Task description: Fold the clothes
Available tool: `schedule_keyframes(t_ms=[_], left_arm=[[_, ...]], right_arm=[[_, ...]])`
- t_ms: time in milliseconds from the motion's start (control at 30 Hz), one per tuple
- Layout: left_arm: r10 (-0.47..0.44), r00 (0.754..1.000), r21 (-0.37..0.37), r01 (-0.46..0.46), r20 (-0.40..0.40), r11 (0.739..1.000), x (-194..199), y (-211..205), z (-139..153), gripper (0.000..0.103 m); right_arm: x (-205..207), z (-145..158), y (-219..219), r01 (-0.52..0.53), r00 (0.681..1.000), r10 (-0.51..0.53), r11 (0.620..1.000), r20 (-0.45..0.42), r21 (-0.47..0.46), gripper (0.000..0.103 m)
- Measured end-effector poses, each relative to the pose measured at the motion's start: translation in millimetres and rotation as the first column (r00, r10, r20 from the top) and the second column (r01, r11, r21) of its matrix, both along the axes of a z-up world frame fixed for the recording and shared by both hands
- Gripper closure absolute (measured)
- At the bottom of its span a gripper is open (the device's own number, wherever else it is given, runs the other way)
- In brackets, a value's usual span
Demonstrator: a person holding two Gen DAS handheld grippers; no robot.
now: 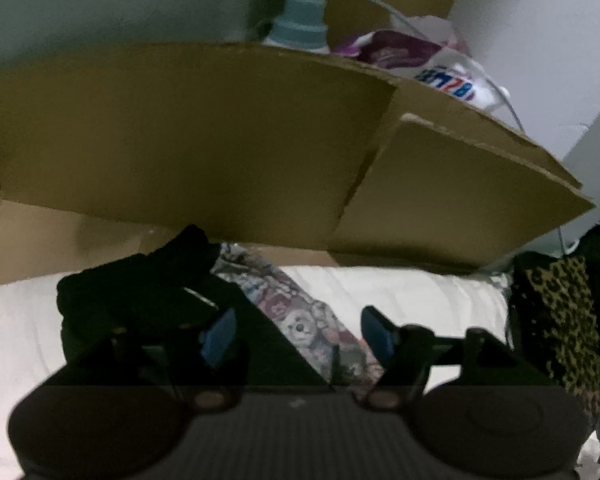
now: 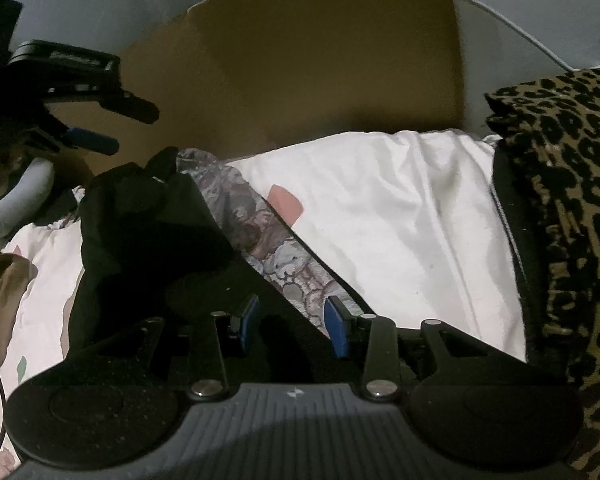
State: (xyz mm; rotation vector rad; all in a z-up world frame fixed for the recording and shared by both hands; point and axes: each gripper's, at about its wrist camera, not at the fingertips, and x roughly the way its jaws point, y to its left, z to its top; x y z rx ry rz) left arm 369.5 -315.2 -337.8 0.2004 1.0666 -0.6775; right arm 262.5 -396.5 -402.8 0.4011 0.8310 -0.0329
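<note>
A black garment (image 1: 140,300) (image 2: 160,240) lies crumpled on the white bedsheet (image 1: 400,292) (image 2: 380,220). A grey patterned printed cloth (image 1: 300,316) (image 2: 268,240) runs diagonally along its right edge. My left gripper (image 1: 298,336) hovers open above this patterned cloth with nothing between its blue pads. It also shows at the upper left of the right wrist view as the left gripper (image 2: 116,124), raised above the bed. My right gripper (image 2: 293,324) is open low over the black garment's edge, and dark fabric lies in the gap between its pads.
A leopard-print garment (image 1: 556,320) (image 2: 560,200) is piled at the right. A big cardboard box (image 1: 220,140) (image 2: 300,60) stands behind the bed with flaps hanging over it. A blue-capped bottle (image 1: 300,20) and a printed bag (image 1: 440,68) sit behind it. A white cable (image 2: 520,32) runs at the right.
</note>
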Motion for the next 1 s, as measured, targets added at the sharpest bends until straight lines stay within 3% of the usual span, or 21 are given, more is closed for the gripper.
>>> schedule_keyframes(t_ms=[233, 333, 500, 733, 833, 900, 1000], left_arm=[[0.094, 0.989, 0.020, -0.092, -0.113, 0.996, 18, 17, -42, 0.032], [0.186, 0.963, 0.017, -0.186, -0.194, 0.982, 27, 36, -59, 0.032], [0.292, 0.919, 0.007, -0.301, -0.264, 0.954, 39, 65, -73, 0.033], [0.266, 0.927, 0.009, -0.274, -0.263, 0.962, 34, 70, -74, 0.033], [0.248, 0.942, 0.065, -0.239, -0.224, 0.969, 30, 65, -73, 0.033], [0.235, 0.949, 0.096, -0.220, -0.212, 0.971, 30, 63, -73, 0.037], [0.251, 0.947, 0.081, -0.239, -0.201, 0.968, 35, 62, -63, 0.037]], right_arm=[[-2, -5, -3, 0.020, 1.000, -0.020, 0.999, -0.010, 0.030, 0.060], [-3, -7, -4, 0.031, 0.999, -0.031, 0.999, -0.015, 0.044, 0.060], [-3, -9, -10, 0.063, 0.998, -0.061, 0.993, -0.016, 0.099, 0.060], [12, -10, 0, 0.024, 1.000, -0.025, 0.994, 0.015, 0.108, 0.060], [23, -19, 5, 0.006, 1.000, -0.007, 0.995, 0.012, 0.103, 0.060], [26, -25, 9, -0.009, 1.000, 0.009, 0.997, 0.000, 0.075, 0.060], [30, -34, 15, -0.035, 0.999, 0.035, 0.999, -0.025, 0.019, 0.061]])
